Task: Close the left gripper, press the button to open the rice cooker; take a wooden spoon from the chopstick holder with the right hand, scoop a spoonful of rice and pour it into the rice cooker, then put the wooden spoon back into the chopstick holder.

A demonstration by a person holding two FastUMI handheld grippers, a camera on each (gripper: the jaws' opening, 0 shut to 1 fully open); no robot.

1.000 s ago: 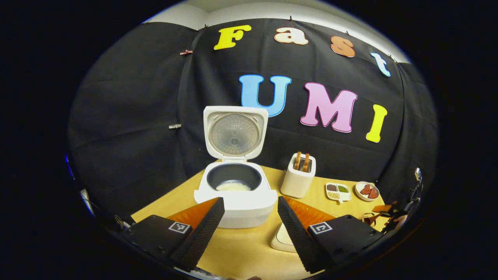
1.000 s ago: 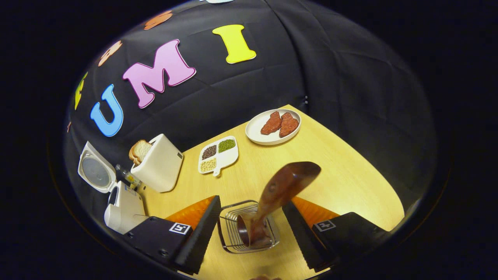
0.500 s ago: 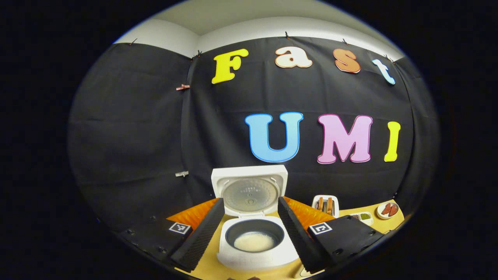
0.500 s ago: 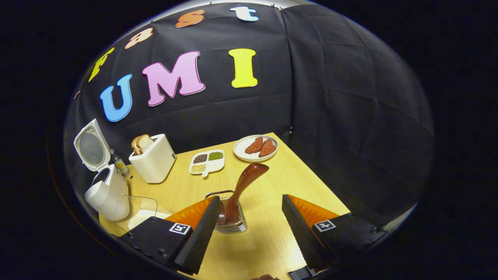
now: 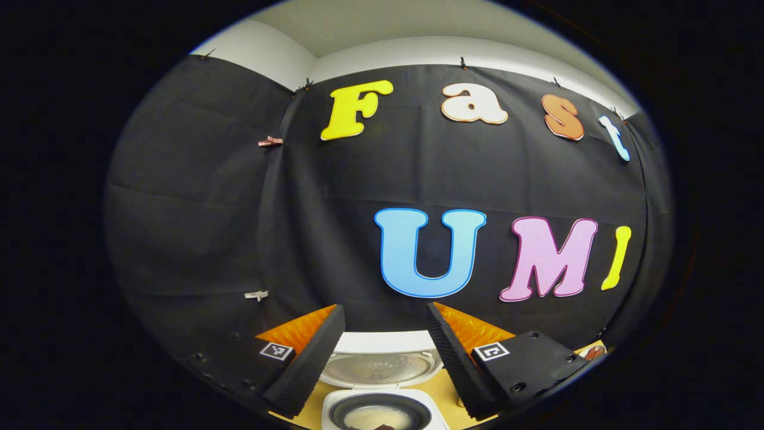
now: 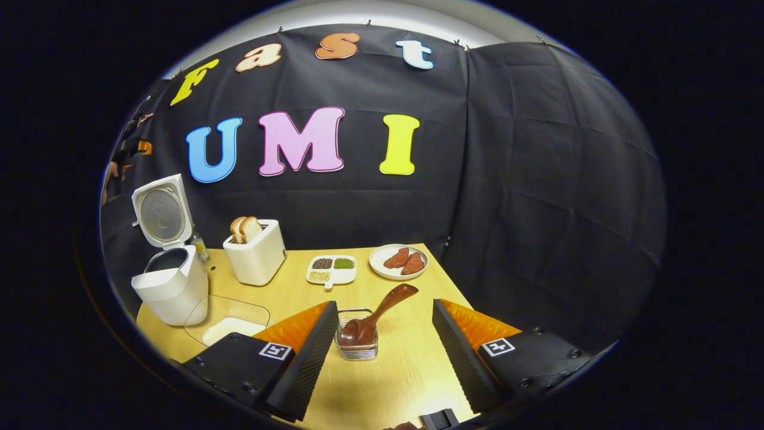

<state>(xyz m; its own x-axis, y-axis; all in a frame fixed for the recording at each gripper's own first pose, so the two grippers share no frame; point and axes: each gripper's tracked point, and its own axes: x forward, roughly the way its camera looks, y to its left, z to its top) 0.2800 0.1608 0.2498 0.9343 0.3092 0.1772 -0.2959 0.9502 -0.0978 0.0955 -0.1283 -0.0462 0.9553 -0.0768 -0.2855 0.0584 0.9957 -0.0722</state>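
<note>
black cloth wall [image 6: 537,179] | white ceiling [image 5: 388,30] | wooden table [image 6: 382,382]

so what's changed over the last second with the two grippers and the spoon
Both grippers pulled up and back. The right gripper, open, backed away from the brown wooden spoon, which stayed leaning in the wire chopstick holder. The left gripper, open, tilted up toward the wall. The white rice cooker stayed open, rice inside.

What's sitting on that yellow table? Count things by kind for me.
Appliances: 2, rice cooker, toaster
Dishes: 3, divided dish, plate, clear rice container
Wire holders: 1, chopstick holder
Spoons: 1, wooden spoon
Total: 7
</note>
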